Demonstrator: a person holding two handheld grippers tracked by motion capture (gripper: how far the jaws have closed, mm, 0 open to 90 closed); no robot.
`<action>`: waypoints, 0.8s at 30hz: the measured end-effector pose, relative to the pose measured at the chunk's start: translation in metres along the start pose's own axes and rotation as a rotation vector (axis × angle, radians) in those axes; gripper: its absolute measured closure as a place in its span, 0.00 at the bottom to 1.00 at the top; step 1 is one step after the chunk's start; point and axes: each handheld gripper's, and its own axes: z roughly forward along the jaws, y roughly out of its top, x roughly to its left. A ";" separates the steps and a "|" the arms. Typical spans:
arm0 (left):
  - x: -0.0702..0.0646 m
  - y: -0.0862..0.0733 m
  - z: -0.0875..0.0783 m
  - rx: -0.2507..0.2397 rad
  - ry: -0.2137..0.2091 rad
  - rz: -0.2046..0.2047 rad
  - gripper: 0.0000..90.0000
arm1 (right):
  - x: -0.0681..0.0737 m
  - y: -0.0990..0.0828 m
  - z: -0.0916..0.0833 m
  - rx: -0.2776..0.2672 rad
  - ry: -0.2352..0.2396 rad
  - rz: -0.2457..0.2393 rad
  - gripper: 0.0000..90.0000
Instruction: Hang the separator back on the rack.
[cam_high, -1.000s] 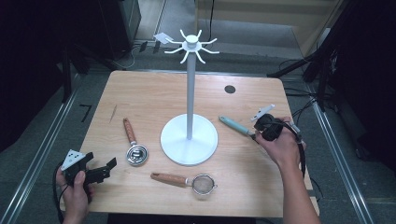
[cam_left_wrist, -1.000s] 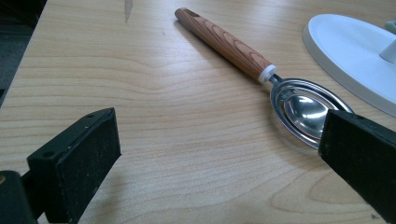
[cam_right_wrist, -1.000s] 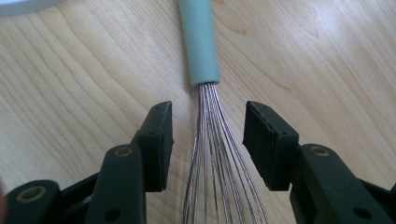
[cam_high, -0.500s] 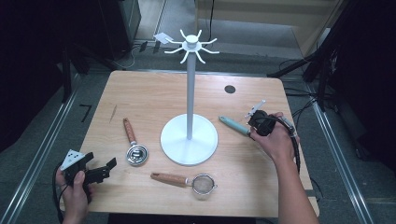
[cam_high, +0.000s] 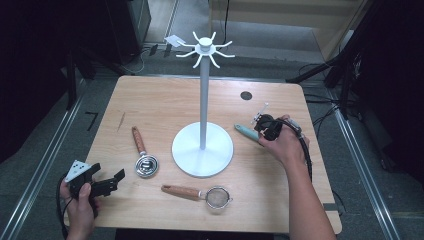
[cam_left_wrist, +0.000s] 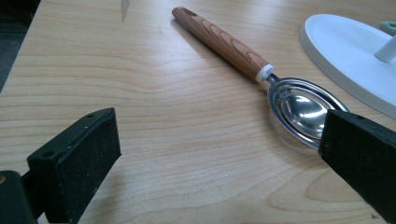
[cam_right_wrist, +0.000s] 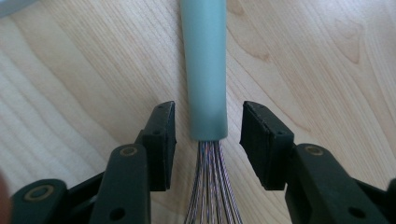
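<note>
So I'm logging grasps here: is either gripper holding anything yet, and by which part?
Nothing is held. The right gripper straddles the whisk where handle meets wires, its closing jaws not touching. The left gripper is open over bare table.

light: bright, even on table (cam_high: 165, 107) | surroundings: dark | glare: spoon bowl (cam_left_wrist: 301, 107) | blur: perhaps slight

The right gripper (cam_high: 264, 126) is held low over the desk (cam_high: 165, 105), right of the white stand (cam_high: 202, 149), its fingers (cam_right_wrist: 161, 128) parted and just closing, pressing nothing. The left gripper (cam_high: 102, 182) is held at the stand's lower left, fingers wide apart.
</note>
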 end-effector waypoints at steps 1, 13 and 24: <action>0.000 0.000 0.000 -0.002 0.000 0.000 0.00 | 0.000 0.002 0.003 0.008 -0.005 -0.004 0.65; 0.001 0.000 0.000 0.000 0.001 -0.008 0.00 | -0.009 0.022 0.026 0.119 0.074 0.030 0.76; 0.002 0.000 0.001 0.009 0.005 -0.015 0.00 | -0.022 0.024 0.030 0.163 0.168 0.119 0.73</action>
